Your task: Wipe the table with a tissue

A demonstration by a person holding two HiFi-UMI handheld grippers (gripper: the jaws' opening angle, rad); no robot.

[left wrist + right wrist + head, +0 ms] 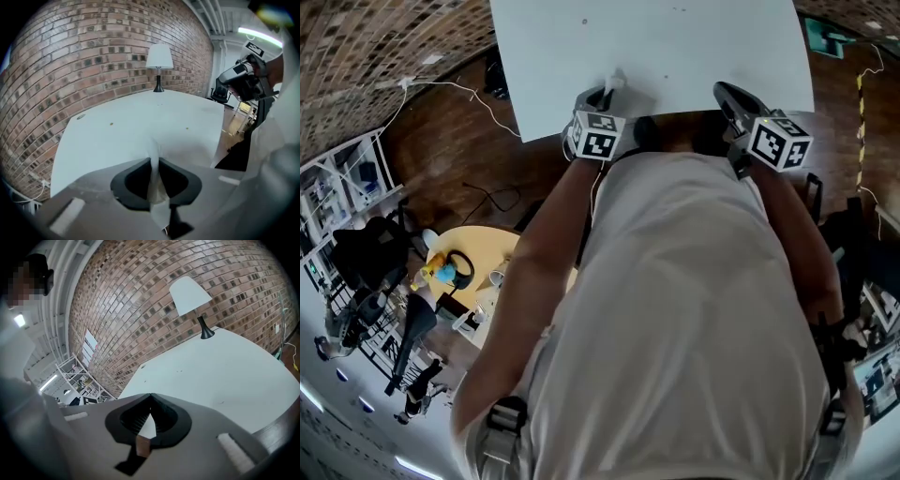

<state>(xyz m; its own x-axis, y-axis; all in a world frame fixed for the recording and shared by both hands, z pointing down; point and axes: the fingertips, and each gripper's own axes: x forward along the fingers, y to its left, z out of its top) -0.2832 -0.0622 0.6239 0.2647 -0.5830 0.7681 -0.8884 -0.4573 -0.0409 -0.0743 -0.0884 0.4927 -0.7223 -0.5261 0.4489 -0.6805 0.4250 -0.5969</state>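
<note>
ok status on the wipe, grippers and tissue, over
Left gripper shut on tissue, over table's near edge. Right gripper shut, empty. Lamp at far end, few small specks on top.

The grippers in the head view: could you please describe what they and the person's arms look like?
The left gripper and right gripper each have a grey body carrying a white cube printed with black square markers. The fingers are black, with rounded recesses narrowing to a tip. The person wears a light shirt and grey shoulder straps with buckles.
</note>
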